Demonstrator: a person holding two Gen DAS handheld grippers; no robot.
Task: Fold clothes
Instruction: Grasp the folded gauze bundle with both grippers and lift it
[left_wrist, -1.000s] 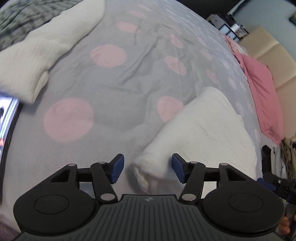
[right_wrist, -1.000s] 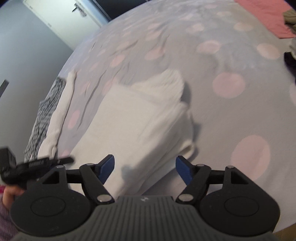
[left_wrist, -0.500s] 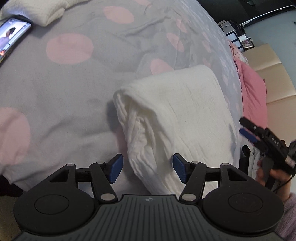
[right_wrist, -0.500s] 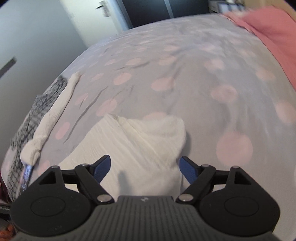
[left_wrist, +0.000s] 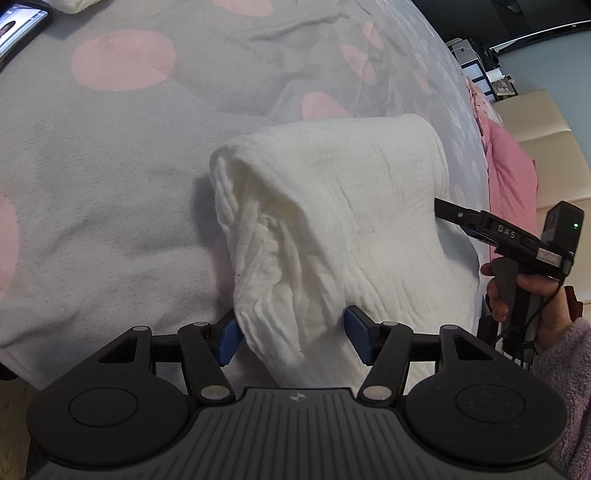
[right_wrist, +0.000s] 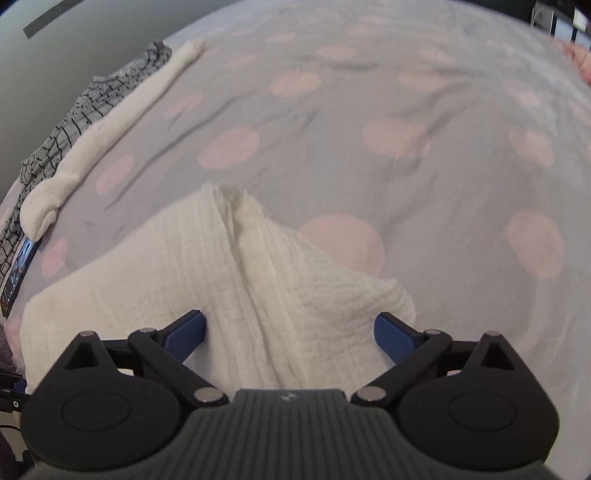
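Observation:
A folded white textured garment (left_wrist: 332, 221) lies on the grey bedspread with pink dots (left_wrist: 110, 155). My left gripper (left_wrist: 293, 338) is open, its blue pads on either side of the garment's near rolled end. My right gripper (right_wrist: 290, 334) is open over the garment's other side (right_wrist: 192, 266), pads apart on either side of a raised crease. The right gripper also shows in the left wrist view (left_wrist: 458, 221), at the garment's right edge, held by a hand.
A rolled white cloth (right_wrist: 110, 122) and a grey checked garment (right_wrist: 70, 114) lie along the bed's far left edge. A phone (right_wrist: 16, 275) lies near them. A pink blanket (left_wrist: 511, 173) and a beige headboard (left_wrist: 543, 147) are at the right.
Both grippers have moved closer onto the white garment and lower. The left view has swung so the garment's end sits between its pads. Both stayed open.

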